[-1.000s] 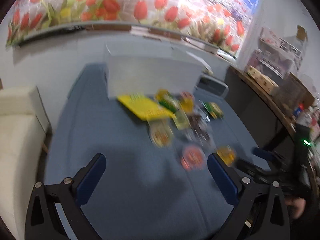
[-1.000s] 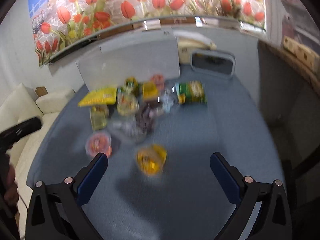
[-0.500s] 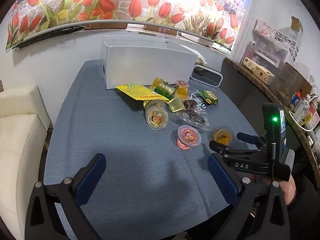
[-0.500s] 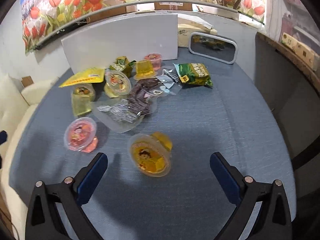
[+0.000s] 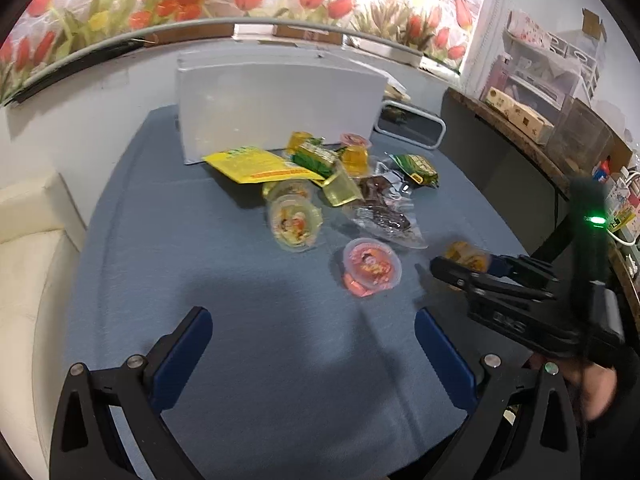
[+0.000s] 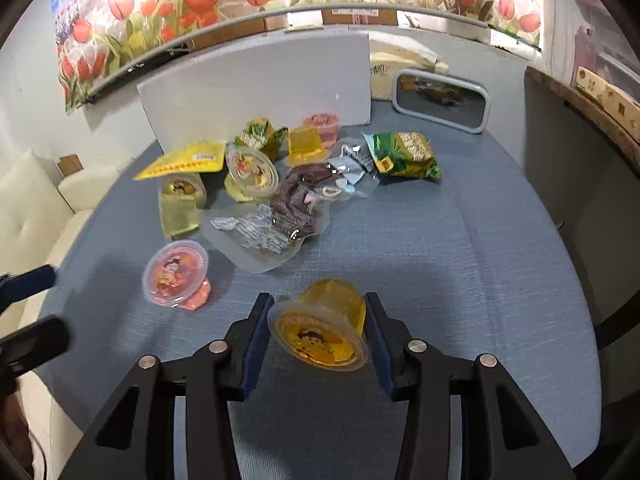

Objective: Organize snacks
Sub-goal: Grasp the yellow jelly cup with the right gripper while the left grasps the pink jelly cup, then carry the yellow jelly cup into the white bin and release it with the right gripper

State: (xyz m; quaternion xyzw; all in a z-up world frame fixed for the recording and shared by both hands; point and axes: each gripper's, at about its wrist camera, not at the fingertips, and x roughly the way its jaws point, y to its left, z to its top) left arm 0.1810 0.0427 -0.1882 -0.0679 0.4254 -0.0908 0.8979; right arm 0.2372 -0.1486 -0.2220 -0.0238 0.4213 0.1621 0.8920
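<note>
My right gripper (image 6: pixel 318 320) is shut on an orange jelly cup (image 6: pixel 320 326) lying on its side on the blue table; it also shows in the left wrist view (image 5: pixel 466 256) between the right gripper's fingers. A pink jelly cup (image 6: pixel 174 274) lies to its left, also seen from the left wrist (image 5: pixel 370 266). A pile of snacks sits beyond: yellow jelly cups (image 6: pixel 252 170), a yellow packet (image 6: pixel 186 162), clear packs of dark snacks (image 6: pixel 288 208), a green bag (image 6: pixel 404 156). My left gripper (image 5: pixel 312 336) is open and empty above bare table, near the pink cup.
A white box (image 6: pixel 260 84) stands behind the pile, its side facing me. A grey-framed tray (image 6: pixel 440 98) leans at the back right. A cream sofa (image 5: pixel 24 240) is left of the table. Shelves with boxes (image 5: pixel 540 88) stand at the right.
My right gripper has moved forward and closed on the orange jelly cup. My left gripper has shifted slightly closer to the pile and stays open.
</note>
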